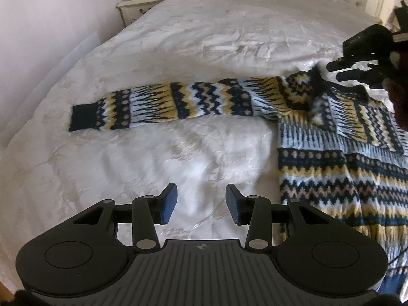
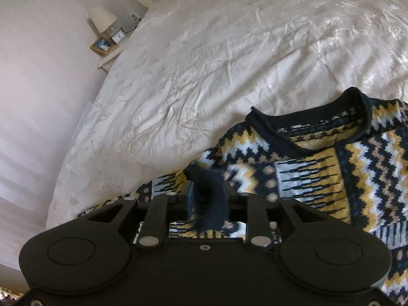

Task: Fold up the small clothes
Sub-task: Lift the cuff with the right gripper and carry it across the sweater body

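We see a knitted sweater [image 1: 331, 137] lying flat on a big white bed [image 1: 178, 38]. It has zigzag bands and dots in dark blue, yellow, pale blue and tan. One long sleeve [image 1: 178, 103] sticks straight out to the side, and it ends in a dark cuff [image 1: 83, 118]. The other sleeve is folded over the chest, and its dark cuff [image 2: 207, 196] sits between the fingers of our right hand-held gripper [image 2: 207, 191]. That cuff is blurry and covers the fingers, so we cannot tell if they are pinching it or have let it go. The dark round collar [image 2: 318, 125] lies just past it. Our left hand-held gripper [image 1: 201, 201] floats over bare bed beside the sweater, with its blue pads [image 1: 169, 204] apart and nothing between them. The bottom of the sweater runs out of both pictures, so we cannot see its hem. In the left view the right hand-held gripper is cut off by the picture's edge. Far back stand a small nightstand [image 1: 139, 6], a lamp [image 2: 102, 19], a picture frame [image 2: 102, 44] and a little clock [image 2: 118, 35], too small to see well.
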`<state>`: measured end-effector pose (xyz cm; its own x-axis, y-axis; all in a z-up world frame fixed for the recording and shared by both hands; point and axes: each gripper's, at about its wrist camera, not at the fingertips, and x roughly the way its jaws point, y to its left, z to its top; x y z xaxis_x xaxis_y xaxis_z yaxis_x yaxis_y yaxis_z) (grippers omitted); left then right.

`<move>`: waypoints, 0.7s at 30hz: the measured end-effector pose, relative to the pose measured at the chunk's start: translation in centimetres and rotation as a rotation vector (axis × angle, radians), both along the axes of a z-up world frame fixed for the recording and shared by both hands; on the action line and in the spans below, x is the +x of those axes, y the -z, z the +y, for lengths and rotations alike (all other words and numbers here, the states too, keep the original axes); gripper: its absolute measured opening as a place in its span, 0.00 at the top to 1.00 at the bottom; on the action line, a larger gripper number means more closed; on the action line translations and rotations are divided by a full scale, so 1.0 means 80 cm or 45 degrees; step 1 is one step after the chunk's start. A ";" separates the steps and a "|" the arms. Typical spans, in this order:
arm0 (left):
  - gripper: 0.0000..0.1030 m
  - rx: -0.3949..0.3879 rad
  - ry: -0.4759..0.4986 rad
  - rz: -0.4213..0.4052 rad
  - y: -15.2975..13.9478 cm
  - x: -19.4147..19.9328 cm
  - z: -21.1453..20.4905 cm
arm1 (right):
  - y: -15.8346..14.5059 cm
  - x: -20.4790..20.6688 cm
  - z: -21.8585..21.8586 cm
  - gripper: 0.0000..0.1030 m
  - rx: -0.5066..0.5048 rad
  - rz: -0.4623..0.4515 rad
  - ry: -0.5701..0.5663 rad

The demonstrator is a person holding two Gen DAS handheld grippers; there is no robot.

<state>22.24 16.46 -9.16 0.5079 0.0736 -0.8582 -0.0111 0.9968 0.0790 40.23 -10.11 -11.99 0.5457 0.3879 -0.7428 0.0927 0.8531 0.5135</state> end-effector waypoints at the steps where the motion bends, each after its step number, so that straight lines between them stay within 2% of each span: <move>1: 0.60 -0.001 0.011 0.002 0.002 0.003 -0.004 | 0.000 -0.002 -0.008 0.64 0.007 -0.004 0.010; 5: 0.60 -0.011 0.069 0.014 0.007 0.015 -0.026 | 0.001 -0.014 -0.055 0.61 -0.025 0.007 0.098; 9: 0.60 -0.011 0.146 0.016 0.009 0.025 -0.051 | 0.020 -0.020 -0.103 0.61 -0.111 0.086 0.203; 19: 0.60 0.011 0.205 0.078 0.023 0.038 -0.082 | 0.104 -0.009 -0.196 0.61 -0.277 0.289 0.352; 21: 0.60 0.022 0.201 0.097 0.027 0.040 -0.083 | 0.121 -0.010 -0.212 0.65 -0.321 0.344 0.396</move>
<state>25.42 9.78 -11.32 0.4479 0.0130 -0.8940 0.1519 0.9843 0.0904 39.40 -27.09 -21.65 0.3816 0.0265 -0.9239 0.4650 0.8584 0.2167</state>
